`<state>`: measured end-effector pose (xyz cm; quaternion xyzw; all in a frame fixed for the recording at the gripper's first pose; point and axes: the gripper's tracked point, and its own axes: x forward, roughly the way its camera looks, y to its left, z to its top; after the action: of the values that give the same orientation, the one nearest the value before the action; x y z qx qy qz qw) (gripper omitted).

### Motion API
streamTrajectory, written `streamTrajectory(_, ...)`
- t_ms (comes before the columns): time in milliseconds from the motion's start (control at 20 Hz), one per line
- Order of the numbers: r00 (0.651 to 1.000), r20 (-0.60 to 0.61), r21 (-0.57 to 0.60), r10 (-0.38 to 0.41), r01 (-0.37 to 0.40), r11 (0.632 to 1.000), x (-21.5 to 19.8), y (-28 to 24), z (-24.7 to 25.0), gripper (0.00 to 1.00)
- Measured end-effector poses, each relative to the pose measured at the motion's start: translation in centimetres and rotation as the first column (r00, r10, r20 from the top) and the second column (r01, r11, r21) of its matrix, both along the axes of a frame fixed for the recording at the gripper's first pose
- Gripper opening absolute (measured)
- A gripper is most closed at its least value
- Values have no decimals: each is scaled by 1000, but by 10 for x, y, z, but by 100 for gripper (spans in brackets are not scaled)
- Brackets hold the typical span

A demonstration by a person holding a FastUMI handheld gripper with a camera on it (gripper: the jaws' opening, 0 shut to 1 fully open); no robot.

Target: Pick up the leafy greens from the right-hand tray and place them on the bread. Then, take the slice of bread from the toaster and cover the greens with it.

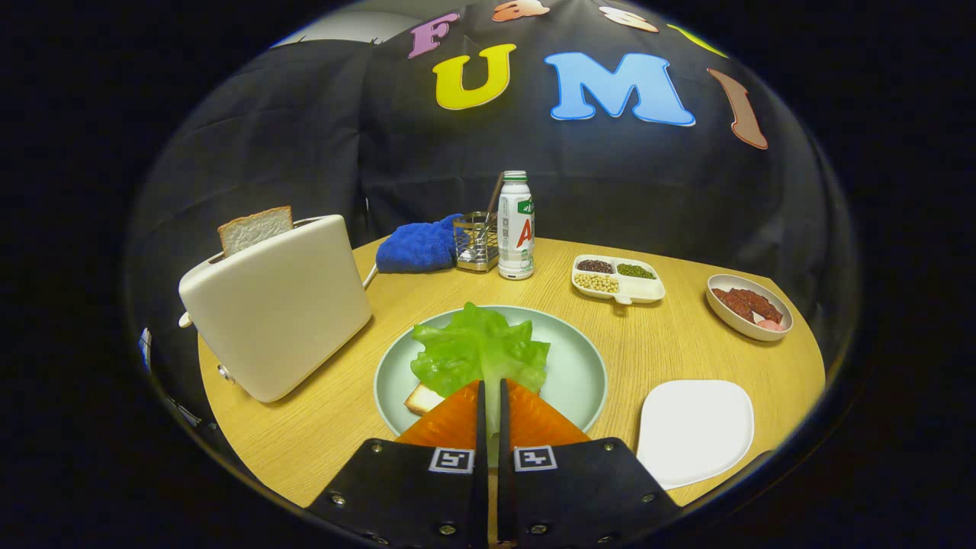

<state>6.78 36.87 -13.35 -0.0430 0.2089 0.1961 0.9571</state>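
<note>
A: Gripper point(492, 396) status?

B: Orange ribbed fingers point(450, 419) nearly together, narrow slit only. A strip of leafy greens point(479, 352) runs down into that slit; looks pinched, but firm contact on both sides can't be confirmed.

A: Greens location, ref. the plate?

B: On the pale green round plate point(579, 358), glossy, smooth rim. Greens are crinkled, lobed, light green, spread over plate centre and touching the fingertips. They cover most of a bread slice point(422, 399); only one tan-crusted corner shows, just beside the left finger.

A: Second slice?

B: Upright in the toaster point(278, 316) slot, left of plate. Toast point(255, 229) has porous white crumb, brown crust; lower part hidden inside. Toaster is cream, matte, rounded corners, near the table point(671, 351) edge.

A: Other items vs. plate?

B: Right of plate: white rounded-square tray point(698, 431), flat, bare, near edge partly cut off. Beyond plate: white bottle point(515, 226), metal holder point(476, 242), blue fuzzy cloth point(418, 245). Beyond-right: divided white dish point(619, 279) w/ grains, oval bowl point(749, 306) w/ reddish-brown contents, hard to identify.

A: Clearance?

B: Wood-grain table open betw. plate and toaster, and betw. plate and tray. Plate's near rim hidden behind black gripper body.
</note>
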Motion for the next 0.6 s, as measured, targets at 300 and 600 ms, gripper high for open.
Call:
streamTrajectory(300, 994, 95, 17, -52, 51, 999, -7, -17, 24, 36)
streamTrajectory(600, 957, 280, 70, -82, 65, 995, -41, -4, 80, 47)
